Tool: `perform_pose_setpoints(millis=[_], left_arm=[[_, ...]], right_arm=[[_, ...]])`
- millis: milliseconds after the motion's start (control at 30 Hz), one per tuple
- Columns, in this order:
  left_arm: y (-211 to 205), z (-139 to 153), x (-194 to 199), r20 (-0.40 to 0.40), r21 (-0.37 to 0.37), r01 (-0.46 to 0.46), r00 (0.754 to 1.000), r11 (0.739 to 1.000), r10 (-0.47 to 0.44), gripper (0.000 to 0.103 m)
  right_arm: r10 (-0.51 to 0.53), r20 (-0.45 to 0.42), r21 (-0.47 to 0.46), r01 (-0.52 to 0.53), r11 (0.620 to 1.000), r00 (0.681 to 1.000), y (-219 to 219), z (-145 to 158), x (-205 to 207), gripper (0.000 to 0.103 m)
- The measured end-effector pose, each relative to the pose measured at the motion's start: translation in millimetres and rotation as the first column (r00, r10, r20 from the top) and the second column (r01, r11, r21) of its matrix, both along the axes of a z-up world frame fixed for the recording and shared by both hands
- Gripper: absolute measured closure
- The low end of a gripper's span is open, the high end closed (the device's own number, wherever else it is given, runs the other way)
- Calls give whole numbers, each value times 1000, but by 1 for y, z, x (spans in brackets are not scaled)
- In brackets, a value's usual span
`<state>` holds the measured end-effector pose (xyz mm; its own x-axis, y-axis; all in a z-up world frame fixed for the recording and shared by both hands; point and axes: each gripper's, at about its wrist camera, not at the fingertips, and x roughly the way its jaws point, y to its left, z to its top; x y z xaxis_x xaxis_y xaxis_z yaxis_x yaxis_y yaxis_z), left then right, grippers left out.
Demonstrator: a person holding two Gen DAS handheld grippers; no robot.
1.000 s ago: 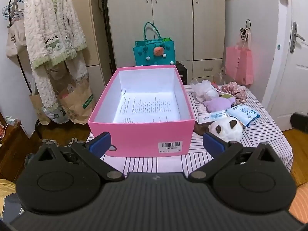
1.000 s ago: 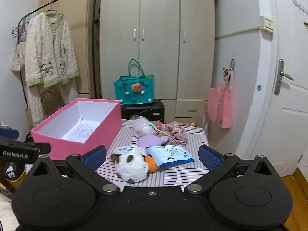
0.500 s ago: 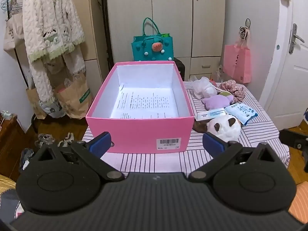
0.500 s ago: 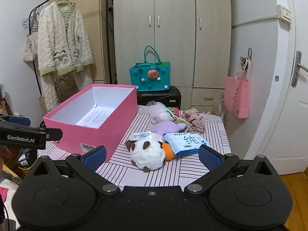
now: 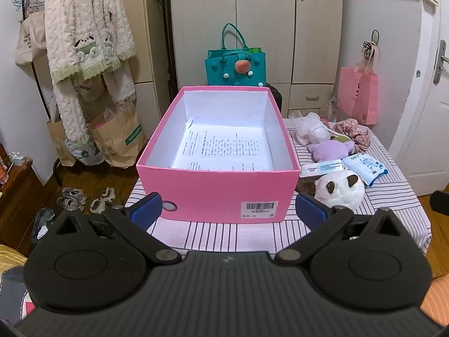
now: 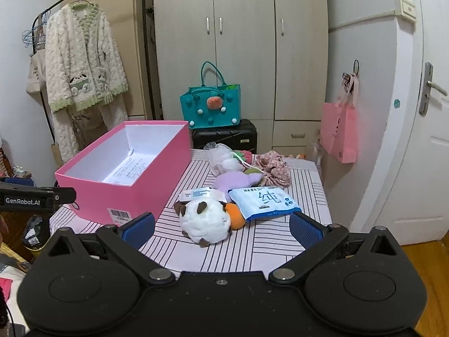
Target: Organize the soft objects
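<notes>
An open pink box [image 5: 216, 188] [image 6: 123, 193] with a printed sheet inside stands on the striped table [image 5: 224, 233]. Right of it lie a white plush with brown ears [image 5: 339, 188] [image 6: 204, 219], a purple plush [image 5: 331, 150] [image 6: 233, 181], a white mesh pouf [image 5: 311, 132] [image 6: 224, 161], a floral fabric piece [image 5: 356, 133] [image 6: 272, 165] and two wipe packs [image 5: 364, 167] [image 6: 263, 202]. My left gripper [image 5: 227, 210] is open and empty before the box's near wall. My right gripper [image 6: 221, 226] is open and empty, just short of the white plush.
A teal bag [image 6: 210, 109] sits on a black case behind the table. A pink bag [image 6: 339, 129] hangs at the right by the door. A robe [image 5: 84, 36] hangs on a rack at the left, with paper bags [image 5: 118, 140] below.
Both grippers have drawn closer to the table and dipped a little; the box and plush sit larger in view. Both stay open.
</notes>
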<state>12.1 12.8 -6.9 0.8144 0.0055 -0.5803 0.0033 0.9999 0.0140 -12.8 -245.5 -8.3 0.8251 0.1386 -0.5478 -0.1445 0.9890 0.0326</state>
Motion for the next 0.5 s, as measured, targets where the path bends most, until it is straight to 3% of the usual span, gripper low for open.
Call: perform_pose_setpoints(millis=[367,500], left_arm=[[-3,-1,2,-7,0,0,1000,1000,0,1],[-5,-1,4,-13,-11,9,1000,1000,-9,1]], right_arm=[[18,-85,40,-15,999,996,-6,4,4,0],[7,-80,16,-6,1000,997,-4,6,3,0]])
